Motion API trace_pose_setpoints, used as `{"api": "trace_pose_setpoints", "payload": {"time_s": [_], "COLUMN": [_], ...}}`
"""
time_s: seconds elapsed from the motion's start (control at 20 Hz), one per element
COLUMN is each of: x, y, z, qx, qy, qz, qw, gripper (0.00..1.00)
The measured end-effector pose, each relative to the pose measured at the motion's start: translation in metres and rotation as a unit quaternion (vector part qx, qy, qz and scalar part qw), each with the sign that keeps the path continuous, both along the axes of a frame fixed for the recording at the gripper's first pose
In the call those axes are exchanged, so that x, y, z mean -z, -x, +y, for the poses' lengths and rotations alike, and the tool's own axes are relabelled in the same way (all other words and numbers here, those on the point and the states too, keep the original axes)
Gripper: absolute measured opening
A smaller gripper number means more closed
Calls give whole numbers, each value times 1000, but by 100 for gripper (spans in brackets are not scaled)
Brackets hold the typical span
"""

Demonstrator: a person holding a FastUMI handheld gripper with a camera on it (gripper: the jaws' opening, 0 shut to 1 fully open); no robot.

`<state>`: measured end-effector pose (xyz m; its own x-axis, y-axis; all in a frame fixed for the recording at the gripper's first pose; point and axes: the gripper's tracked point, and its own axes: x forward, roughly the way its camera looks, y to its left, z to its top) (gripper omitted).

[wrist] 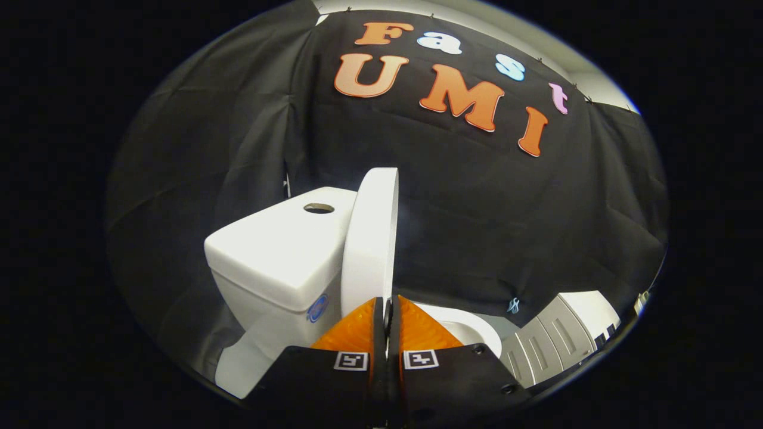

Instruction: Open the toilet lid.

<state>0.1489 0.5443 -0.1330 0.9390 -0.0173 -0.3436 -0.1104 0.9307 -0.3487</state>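
Gripper view | toilet lid (371,238) upright, edge-on, leaning near tank (280,250), just ahead of tongs (388,310) | tongs pinching lid's lower edge | advice: ease it against tank, then release gently.

White toilet lid (371,238) raised upright, edge-on, leaning vs. tank (280,250), just ahead of the closed tool (388,310).

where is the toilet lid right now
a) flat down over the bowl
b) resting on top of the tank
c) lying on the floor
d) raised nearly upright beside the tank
d, the toilet lid stands nearly upright, edge-on, next to the tank, just ahead of the gripper, whose jaws are nearly closed around the lid's lower edge.
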Motion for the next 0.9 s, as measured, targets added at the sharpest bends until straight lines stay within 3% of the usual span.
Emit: {"api": "trace_pose_setpoints", "payload": {"time_s": [0.35,0.65,0.85,0.9], "x": [1,-2,-18,-27], "y": [0,-5,-9,-16], "z": [4,-5,-8,-11], "qx": [4,-27,-58,-60], "qy": [18,-77,-145,-146], "qz": [-1,46,49,33], "qw": [1000,996,987,987], "gripper": [8,9,20,28]}}
